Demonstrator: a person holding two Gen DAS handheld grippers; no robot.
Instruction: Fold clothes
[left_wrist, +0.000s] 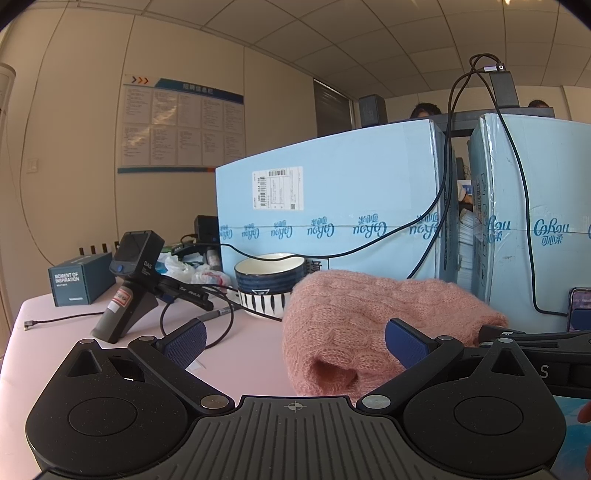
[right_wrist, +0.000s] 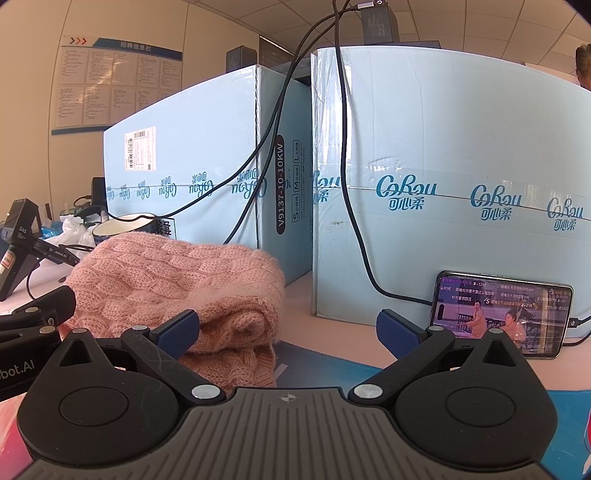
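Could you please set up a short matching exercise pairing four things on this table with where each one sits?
Things:
1. pink sweater
2. phone
3. striped bowls
4. dark blue box

Places:
A. far left of the table
B. leaning against the right carton
C. folded, in front of both tools
D. stacked, behind the sweater

Pairs: 1-C, 2-B, 3-D, 4-A

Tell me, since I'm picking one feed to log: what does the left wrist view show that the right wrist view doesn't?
Left wrist only: the dark blue "MOMENT OF INSPIRATION" box and the striped bowl under the blue bowl. Right wrist only: the phone, screen lit, leaning on a carton. Both: the folded pink sweater, the light blue cartons, and an open gripper, left, right.
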